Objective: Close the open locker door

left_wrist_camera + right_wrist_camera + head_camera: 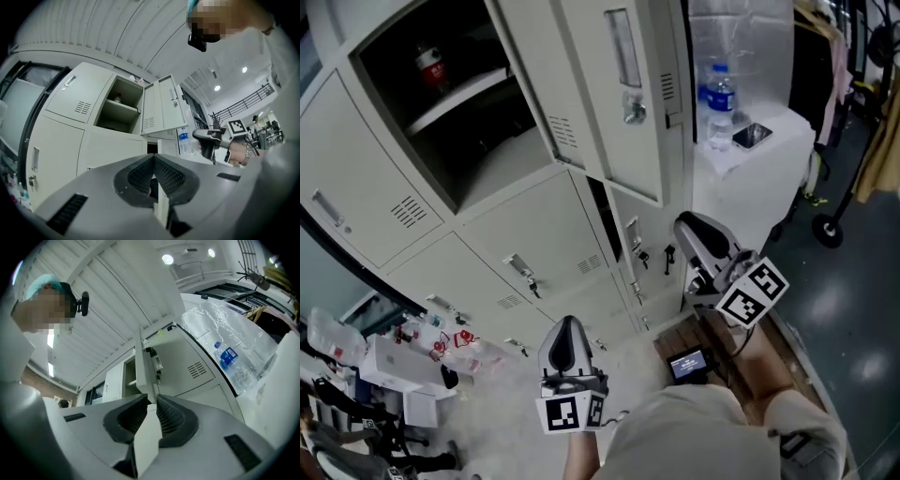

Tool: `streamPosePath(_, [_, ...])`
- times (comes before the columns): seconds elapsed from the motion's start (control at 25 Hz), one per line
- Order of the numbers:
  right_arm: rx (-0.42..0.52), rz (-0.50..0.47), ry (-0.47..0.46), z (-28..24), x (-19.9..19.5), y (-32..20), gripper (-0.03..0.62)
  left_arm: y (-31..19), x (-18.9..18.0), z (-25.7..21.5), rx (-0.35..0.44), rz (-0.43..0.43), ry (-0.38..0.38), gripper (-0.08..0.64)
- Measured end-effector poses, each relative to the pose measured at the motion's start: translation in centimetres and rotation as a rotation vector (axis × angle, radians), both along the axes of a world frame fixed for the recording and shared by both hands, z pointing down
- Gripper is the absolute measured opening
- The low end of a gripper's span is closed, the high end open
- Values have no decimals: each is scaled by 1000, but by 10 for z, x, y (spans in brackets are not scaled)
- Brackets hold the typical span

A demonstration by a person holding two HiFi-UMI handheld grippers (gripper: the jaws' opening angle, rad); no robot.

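Locker bank (487, 253) seen from above, with one upper door (614, 103) standing wide open, swung out to the right of its compartment (478, 141) and hanging edge-on toward the camera. Inside the compartment is one shelf (459, 98), with a red-labelled container (431, 66) at the back above it. The neighbouring doors are shut. Left hand-held gripper (568, 328) is low in the head view, below the lockers and well apart from the door. In its own view its jaws (153, 158) meet at the tips with nothing between them, and the open door (161, 105) shows beyond them, up and slightly right. Right hand-held gripper (686, 227) is nearer, its nose just below and right of the door's lower corner; contact cannot be confirmed from the head view. In its own view the jaws (150, 399) stand a narrow slit apart and hold nothing. The door's front edge (145, 376) rises directly behind the slit, with the latch hardware (157, 364) on it. To the right of the lockers, a white surface (769, 159) carries a water bottle (719, 98) and a phone (752, 135) just beside it. The bottle also shows in the right gripper view (228, 356). Loose clutter (403, 356) lies on the floor at lower left.
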State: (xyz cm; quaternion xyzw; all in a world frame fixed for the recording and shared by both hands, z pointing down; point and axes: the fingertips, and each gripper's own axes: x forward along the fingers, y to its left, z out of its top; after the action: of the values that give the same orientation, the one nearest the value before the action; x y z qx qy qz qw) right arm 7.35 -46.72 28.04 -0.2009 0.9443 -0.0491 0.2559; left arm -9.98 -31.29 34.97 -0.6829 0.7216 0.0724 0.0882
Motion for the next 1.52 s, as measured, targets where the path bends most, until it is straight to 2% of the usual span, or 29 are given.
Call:
streamPosePath(0.04, [11, -32, -19, -10, 2, -3, 53, -1, 4, 0, 1, -10, -2, 8])
streamPosePath(0.12, [36, -102, -46, -29, 3, -5, 124, -2, 9, 1, -3, -30, -6, 8])
streamPosePath(0.16, [48, -133, -55, -37, 3, -5, 130, -2, 11, 2, -7, -41, -7, 8])
streamPosePath(0.48, [73, -328, -71, -59, -10, -4, 107, 8, 7, 6, -16, -135, -3, 8])
streamPosePath(0.64, [62, -388, -91, -61, -18, 8, 84, 11, 5, 8, -25, -160, 0, 8])
streamPosePath(0.88, [114, -385, -38, -62, -41, 37, 86, 18, 4, 11, -30, -187, -7, 8])
streamPosePath(1.08, [175, -291, 15, -63, -55, 54, 84, 26, -2, 9, -19, -219, -14, 8])
streamPosePath(1.52, [211, -252, 63, -63, -102, 89, 81, 49, -16, 2, 3, -310, -22, 8])
